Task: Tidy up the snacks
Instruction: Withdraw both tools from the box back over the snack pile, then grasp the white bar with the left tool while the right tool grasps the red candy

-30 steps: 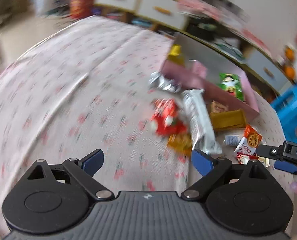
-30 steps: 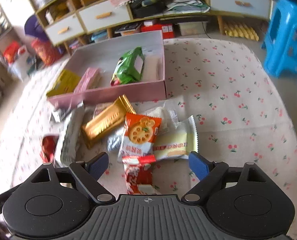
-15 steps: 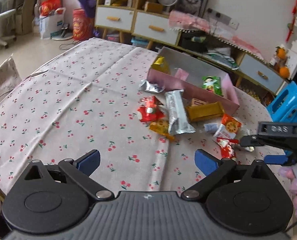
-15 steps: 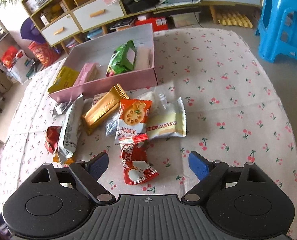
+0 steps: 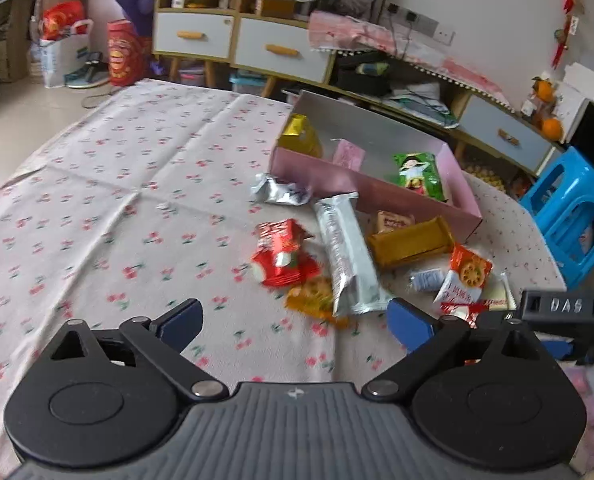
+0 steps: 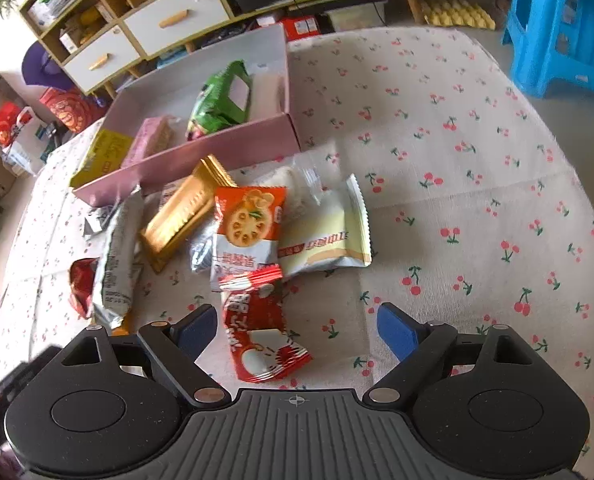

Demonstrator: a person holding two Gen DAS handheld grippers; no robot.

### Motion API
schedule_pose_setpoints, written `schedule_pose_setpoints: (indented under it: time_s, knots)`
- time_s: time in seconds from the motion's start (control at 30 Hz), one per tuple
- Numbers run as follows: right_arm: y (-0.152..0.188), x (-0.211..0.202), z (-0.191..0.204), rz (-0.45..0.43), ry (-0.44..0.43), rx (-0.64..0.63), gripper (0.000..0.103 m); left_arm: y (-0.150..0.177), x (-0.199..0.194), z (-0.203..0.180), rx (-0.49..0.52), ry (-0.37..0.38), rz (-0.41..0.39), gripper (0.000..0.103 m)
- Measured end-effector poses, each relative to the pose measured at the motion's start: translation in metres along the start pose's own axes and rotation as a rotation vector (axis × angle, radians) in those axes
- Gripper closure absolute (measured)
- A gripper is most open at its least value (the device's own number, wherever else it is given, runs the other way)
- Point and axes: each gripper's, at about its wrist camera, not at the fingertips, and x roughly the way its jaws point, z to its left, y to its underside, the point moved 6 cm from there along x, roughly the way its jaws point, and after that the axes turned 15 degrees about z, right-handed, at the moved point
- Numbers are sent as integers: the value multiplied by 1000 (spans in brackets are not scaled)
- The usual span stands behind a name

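A pink box (image 5: 361, 190) (image 6: 201, 156) on the cherry-print tablecloth holds a yellow pack (image 5: 300, 136), a pink pack (image 5: 349, 154) and a green pack (image 5: 419, 174) (image 6: 221, 102). Loose snacks lie in front of it: a silver bar (image 5: 345, 252) (image 6: 117, 256), a gold bar (image 5: 413, 242) (image 6: 185, 212), a red pack (image 5: 281, 254), an orange biscuit pack (image 6: 249, 228) and a cream pack (image 6: 329, 232). My right gripper (image 6: 297, 326) is open over a red-white pack (image 6: 261, 340). My left gripper (image 5: 295, 320) is open and empty, short of the pile.
A small silver wrapper (image 5: 279, 192) lies by the box's left end. A blue plastic stool (image 5: 573, 220) (image 6: 565, 28) stands past the table's right edge. Drawers and shelves (image 5: 237, 44) line the far wall.
Both grippers pulled back and up from the pile, then the right one came closer again over the red-white pack. The left view swung and steadied. Both stayed open.
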Motion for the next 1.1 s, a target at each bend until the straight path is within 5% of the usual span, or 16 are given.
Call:
schedule_pose_setpoints:
  time_s: [0.17,0.4,0.57,0.7,1.1]
  knots:
    - [-1,9,-2,18,-58,23,14,-10,13,-8,6,58,-11,33]
    - [-1,11,13,32,-32,-67,18,-33,24,-26,78,121,-14,58]
    - [0,13,20,30,25,-139,37,-42,39,-35,116,102,40,61]
    - [0,12,21,33,32,-172,70,-47,49,-35,116,62,79,66]
    - [-11,6,30,81,-110,-132,75,-52,54,-26,92,60,158,75]
